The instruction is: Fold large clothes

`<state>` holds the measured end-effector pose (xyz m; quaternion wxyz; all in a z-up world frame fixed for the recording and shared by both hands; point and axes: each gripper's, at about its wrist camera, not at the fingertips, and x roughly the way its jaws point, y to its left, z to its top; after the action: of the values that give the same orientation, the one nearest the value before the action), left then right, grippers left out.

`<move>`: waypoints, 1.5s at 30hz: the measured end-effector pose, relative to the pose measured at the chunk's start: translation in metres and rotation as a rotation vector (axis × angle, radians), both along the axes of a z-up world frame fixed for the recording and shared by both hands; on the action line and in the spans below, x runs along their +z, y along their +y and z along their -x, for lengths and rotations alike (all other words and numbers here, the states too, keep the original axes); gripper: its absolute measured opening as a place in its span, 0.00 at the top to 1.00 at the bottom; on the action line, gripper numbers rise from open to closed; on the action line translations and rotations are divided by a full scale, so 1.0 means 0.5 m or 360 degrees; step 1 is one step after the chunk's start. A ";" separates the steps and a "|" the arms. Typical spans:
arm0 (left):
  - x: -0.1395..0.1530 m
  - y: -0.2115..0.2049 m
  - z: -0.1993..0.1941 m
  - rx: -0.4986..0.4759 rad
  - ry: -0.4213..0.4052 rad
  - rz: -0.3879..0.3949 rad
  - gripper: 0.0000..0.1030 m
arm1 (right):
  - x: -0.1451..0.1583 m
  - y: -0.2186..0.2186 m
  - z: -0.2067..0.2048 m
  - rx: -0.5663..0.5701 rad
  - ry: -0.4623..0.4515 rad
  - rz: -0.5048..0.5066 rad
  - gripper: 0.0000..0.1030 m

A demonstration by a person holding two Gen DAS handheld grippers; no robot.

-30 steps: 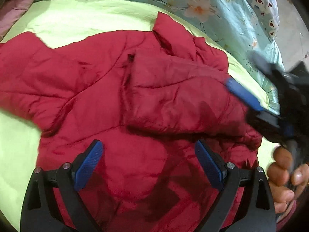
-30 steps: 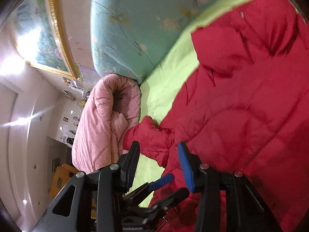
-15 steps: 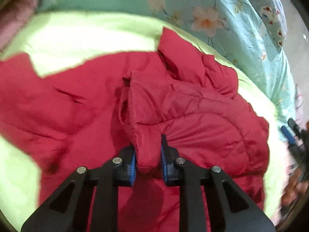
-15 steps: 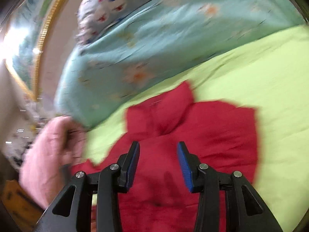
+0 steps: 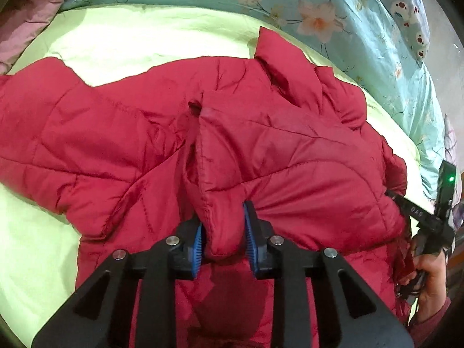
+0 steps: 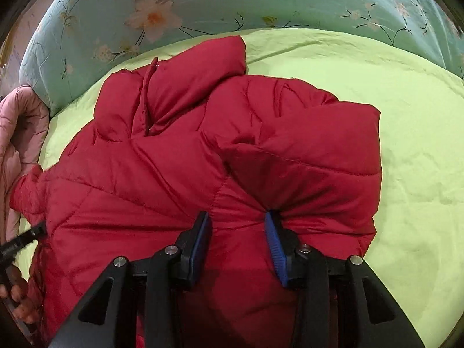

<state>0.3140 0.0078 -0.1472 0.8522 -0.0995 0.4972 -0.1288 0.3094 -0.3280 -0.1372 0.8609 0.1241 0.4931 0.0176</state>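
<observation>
1. Red padded jacket (image 5: 121, 145) spread on the yellow-green bedsheet (image 5: 139, 37), collar toward the flowered teal quilt (image 5: 348, 14).
2. Left gripper (image 5: 223, 240) clamped on a thick edge of a folded-over flap of the jacket, fabric bulging between the blue pads.
3. Right gripper (image 6: 237, 240) pressed down into the jacket nearer its hem, jaws set part-way apart with padding swelling between them; cannot tell whether pinched or merely resting.
4. Step in hand, as a judgement: a side fold, flap already laid across the body of the jacket, other sleeve untouched.
5. Next move likely calls for both tools holding firm, then carrying the flap flat toward the jacket's middle without dragging the layer beneath.
6. Seen only from the left wrist: the far sleeve stretched out flat from the jacket.
7. Seen only from the right wrist: the collar and the zip line beside it, plus the bare sheet past the jacket's folded side.
8. Pink bedding (image 6: 17, 133) bunched beside the jacket's sleeve end.
</observation>
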 end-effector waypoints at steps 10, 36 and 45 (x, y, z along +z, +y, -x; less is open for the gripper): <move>0.006 0.012 0.009 -0.0039 0.0015 0.0013 0.64 | 0.033 0.094 0.036 0.0219 0.0025 -0.0011 0.60; 0.017 0.508 0.040 0.0821 -0.0020 0.0164 0.32 | 0.237 0.143 0.217 0.0354 -0.0333 -0.0530 0.50; -0.006 0.656 -0.040 0.1153 -0.0033 0.0278 0.28 | 0.260 0.165 0.273 0.0434 -0.0317 -0.0498 0.50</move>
<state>0.3340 0.3355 -0.1504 0.8359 -0.3400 0.4083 0.1381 0.1729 -0.2455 -0.0072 0.8652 0.1861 0.4092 0.2223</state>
